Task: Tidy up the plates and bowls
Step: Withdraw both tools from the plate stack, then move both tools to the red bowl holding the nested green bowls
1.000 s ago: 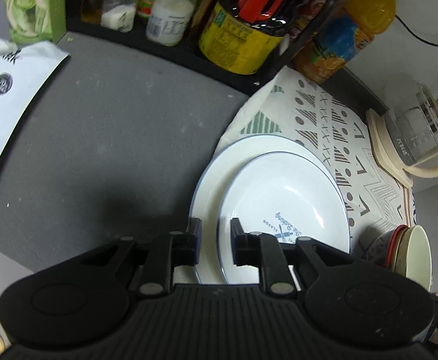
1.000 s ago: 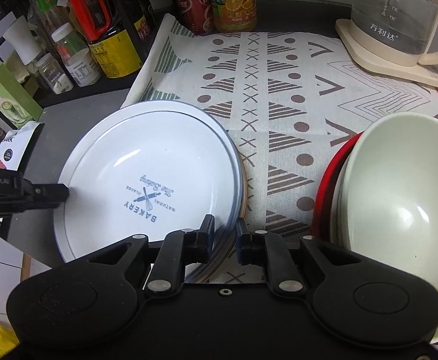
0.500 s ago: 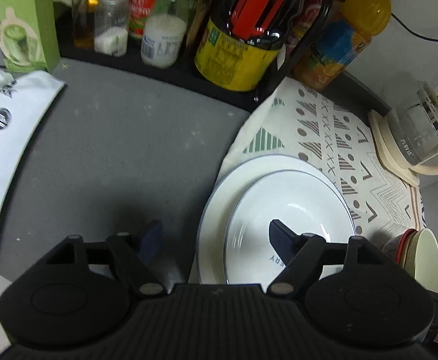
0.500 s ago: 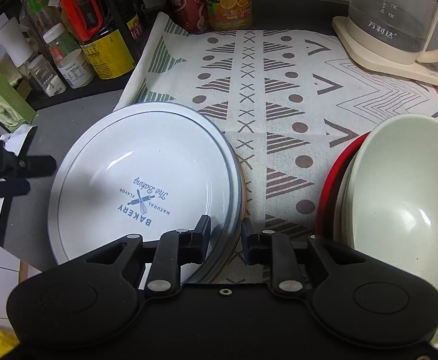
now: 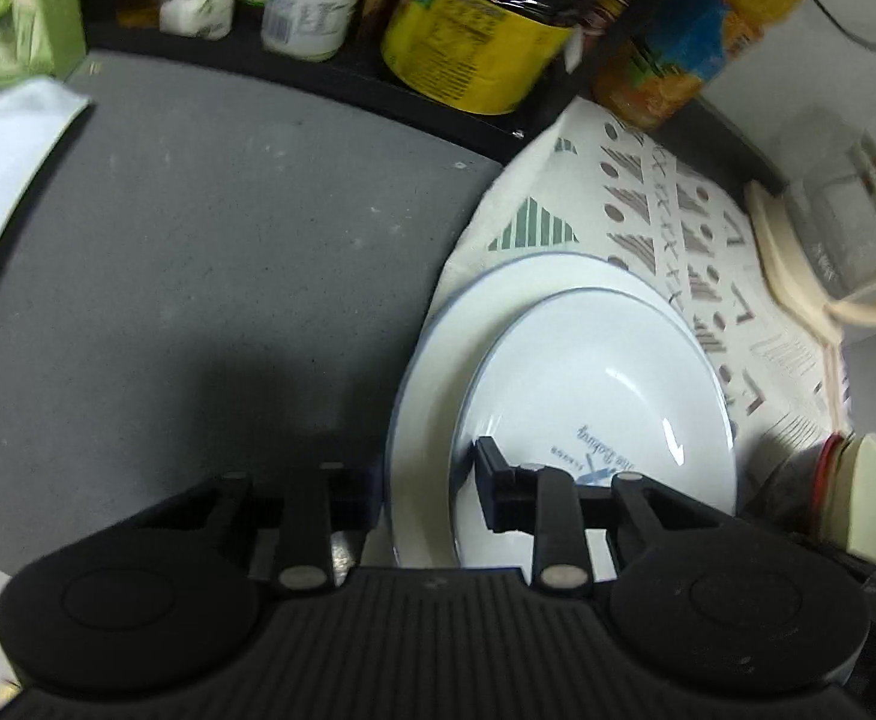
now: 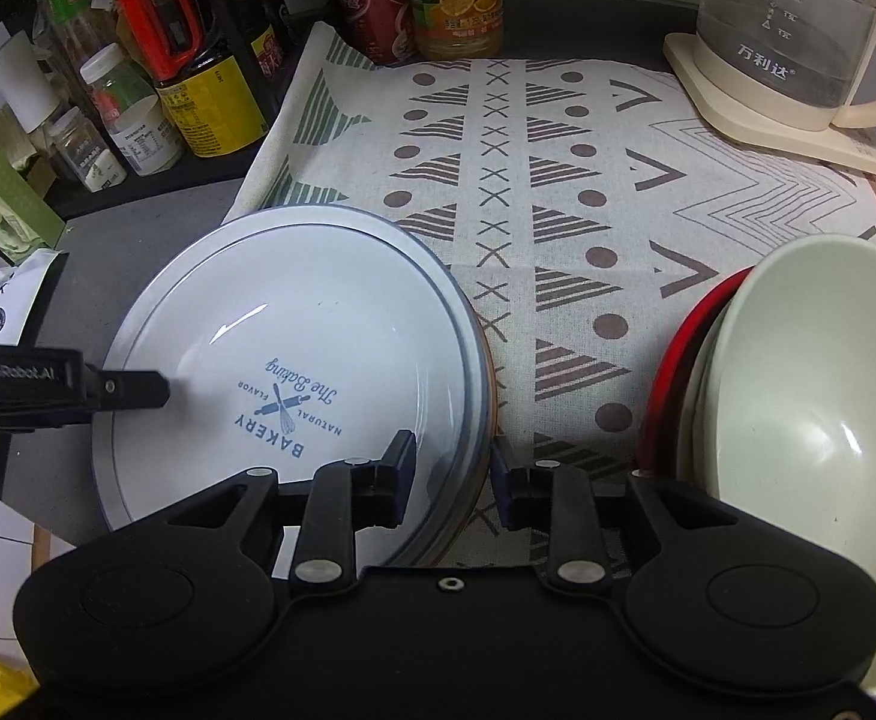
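**White plates straddled by both grippers at opposite rims**

White enamel, blue-rimmed: the top plate, printed "BAKERY", sits nested on a larger plate, both on the edge of a patterned cloth over a grey counter.

The left gripper straddles the stack's rim at 9 o'clock in the right wrist view. Its jaws are closing, with the plate edges between them; whether the pads press yet cannot be told.

The right gripper straddles the rim at about 5 o'clock. Its jaws are opening, with visible gaps on either side of the plate edges, so it has let go.

At 3 o'clock from the plates, well apart, stands a stack of bowls, cream inside red. A glass kettle sits at 1 o'clock.
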Motion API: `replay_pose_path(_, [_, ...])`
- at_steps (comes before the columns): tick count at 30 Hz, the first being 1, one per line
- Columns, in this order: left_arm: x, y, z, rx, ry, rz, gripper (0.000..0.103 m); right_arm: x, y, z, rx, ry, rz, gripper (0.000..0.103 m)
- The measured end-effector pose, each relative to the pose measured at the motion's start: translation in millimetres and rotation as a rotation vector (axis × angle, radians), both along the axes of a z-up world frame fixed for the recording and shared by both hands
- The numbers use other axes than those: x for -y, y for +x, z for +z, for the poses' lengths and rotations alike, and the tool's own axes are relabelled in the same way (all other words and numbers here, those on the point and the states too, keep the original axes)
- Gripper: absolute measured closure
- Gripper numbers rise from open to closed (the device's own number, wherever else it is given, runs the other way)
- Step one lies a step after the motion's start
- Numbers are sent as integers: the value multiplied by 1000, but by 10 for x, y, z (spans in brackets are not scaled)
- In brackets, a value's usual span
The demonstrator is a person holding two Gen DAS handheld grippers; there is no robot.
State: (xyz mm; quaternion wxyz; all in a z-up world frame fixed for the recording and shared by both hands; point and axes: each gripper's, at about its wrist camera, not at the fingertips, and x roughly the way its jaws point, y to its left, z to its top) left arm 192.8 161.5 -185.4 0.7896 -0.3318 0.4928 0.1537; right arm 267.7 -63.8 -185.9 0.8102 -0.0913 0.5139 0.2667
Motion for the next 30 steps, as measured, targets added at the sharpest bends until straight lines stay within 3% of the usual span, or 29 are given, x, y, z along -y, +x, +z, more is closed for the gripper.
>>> replay_pose_path(6, [-77,-18,41,14,-1,9,85,-23,10,3,2,7,-4,70])
replay_pose_path(13, [-35,39,16,-11,9,-18,83,2,-6,-3,14,12,7,72])
replay_pose_path(17, [12,34,20,-12,25,-19,80,32,-6,10,20,18,8,81])
replay_pose_path(25, [56,53,101,-18,75,-19,80,62,5,71,-2,48,-16,78])
replay_pose_path(27, [56,41,158,-7,81,-9,76,79,-7,136,9,69,-13,73])
replay_pose_path(30, [77,50,252,13,90,-2,60,130,-5,257,28,104,-13,72])
